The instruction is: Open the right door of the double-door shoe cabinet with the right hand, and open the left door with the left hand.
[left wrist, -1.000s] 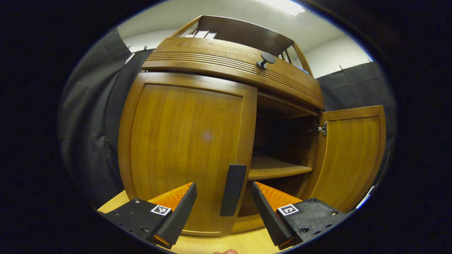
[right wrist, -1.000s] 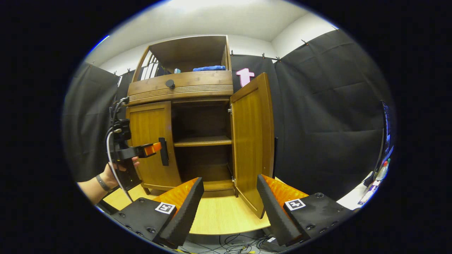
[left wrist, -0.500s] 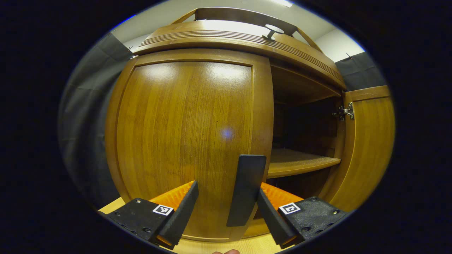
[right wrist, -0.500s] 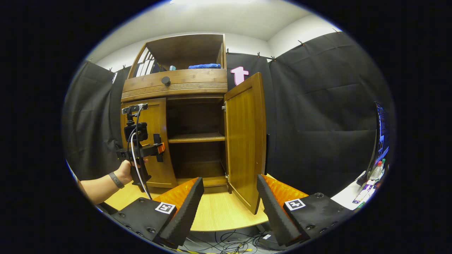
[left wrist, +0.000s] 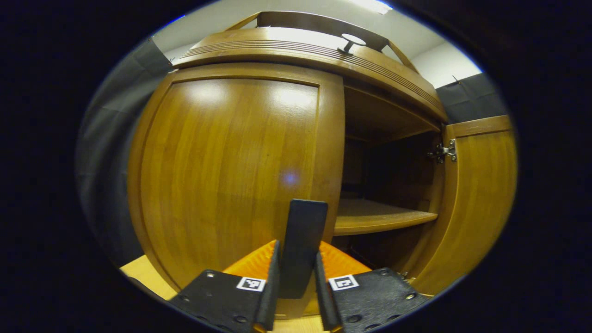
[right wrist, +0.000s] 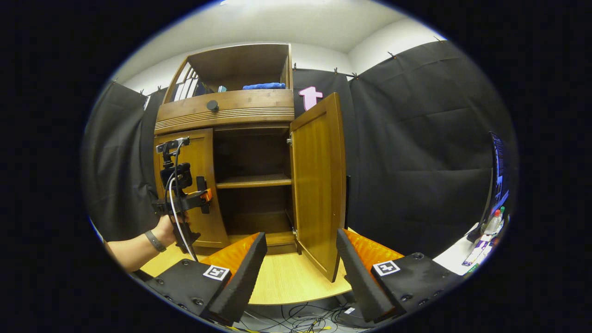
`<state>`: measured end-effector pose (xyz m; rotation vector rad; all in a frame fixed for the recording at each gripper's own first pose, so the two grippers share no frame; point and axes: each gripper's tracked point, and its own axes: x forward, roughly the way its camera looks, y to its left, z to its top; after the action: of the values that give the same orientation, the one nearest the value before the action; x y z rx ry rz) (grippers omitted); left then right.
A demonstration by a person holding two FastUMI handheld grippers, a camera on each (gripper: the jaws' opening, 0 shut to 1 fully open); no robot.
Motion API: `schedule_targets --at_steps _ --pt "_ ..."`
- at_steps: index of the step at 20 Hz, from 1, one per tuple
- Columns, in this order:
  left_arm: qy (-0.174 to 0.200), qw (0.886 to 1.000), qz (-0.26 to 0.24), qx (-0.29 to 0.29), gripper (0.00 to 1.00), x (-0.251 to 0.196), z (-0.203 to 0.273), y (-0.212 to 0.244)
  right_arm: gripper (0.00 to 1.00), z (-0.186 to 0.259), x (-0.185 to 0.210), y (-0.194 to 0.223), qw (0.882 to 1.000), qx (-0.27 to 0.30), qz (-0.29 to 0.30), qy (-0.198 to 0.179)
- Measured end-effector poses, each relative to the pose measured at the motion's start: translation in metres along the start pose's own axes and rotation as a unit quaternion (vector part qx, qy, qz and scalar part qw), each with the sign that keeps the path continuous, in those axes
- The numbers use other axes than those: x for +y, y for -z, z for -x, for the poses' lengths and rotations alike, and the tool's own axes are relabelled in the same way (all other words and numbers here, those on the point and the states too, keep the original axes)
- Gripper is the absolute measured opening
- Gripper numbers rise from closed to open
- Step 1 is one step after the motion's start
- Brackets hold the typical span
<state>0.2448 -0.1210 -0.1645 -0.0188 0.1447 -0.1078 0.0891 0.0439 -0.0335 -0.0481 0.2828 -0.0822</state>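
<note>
Gripping the left door's handle (left wrist: 301, 247) between both fingers, the left gripper (left wrist: 294, 277) sits at 6 o'clock in the left gripper view, the left door (left wrist: 222, 171) closed. Right gripper (right wrist: 300, 268) hangs released, well apart from the cabinet (right wrist: 231, 111); the right door (right wrist: 319, 185) stands swung open at 12 o'clock.

My overhead ceiling light (left wrist: 374, 5) at one o'clock throws glare on the left door (left wrist: 231, 157); cabinet interior (right wrist: 252, 157) dim, perhaps slightly soft; edges bow.
</note>
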Motion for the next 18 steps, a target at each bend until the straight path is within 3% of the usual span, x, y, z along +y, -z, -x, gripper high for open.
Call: schedule_targets --at_steps 1,4,5,7,10,13,17,18 --pt "0.004 1.000 -0.008 0.004 0.34 -0.003 0.006 -0.001 0.97 0.001 0.000 0.000 1.000 0.000 0.001 0.000" --pt "0.014 1.000 -0.018 0.012 0.24 -0.002 0.014 0.001 0.89 0.004 0.001 0.001 1.000 0.000 -0.002 0.000" --pt "0.018 1.000 -0.021 0.011 0.24 -0.004 0.023 0.000 0.89 0.005 0.002 0.002 1.000 0.001 -0.004 -0.001" --pt "0.024 0.999 -0.029 0.010 0.24 -0.005 0.045 -0.003 1.00 0.006 0.004 0.003 1.000 0.000 -0.006 -0.001" --pt "0.037 0.998 -0.037 0.021 0.22 0.002 0.076 -0.009 0.89 0.008 0.008 0.004 1.000 0.001 -0.003 -0.007" --pt "0.048 0.998 -0.037 0.029 0.22 0.016 0.118 -0.013 0.89 0.012 0.012 0.000 1.000 -0.005 0.004 -0.013" --pt "0.028 0.998 -0.056 0.029 0.22 0.049 0.165 -0.021 0.89 0.010 0.019 -0.002 1.000 -0.009 0.014 -0.026" --pt "0.021 0.998 -0.054 0.029 0.22 0.060 0.178 -0.025 0.97 0.008 0.022 -0.003 0.999 -0.010 0.013 -0.031"
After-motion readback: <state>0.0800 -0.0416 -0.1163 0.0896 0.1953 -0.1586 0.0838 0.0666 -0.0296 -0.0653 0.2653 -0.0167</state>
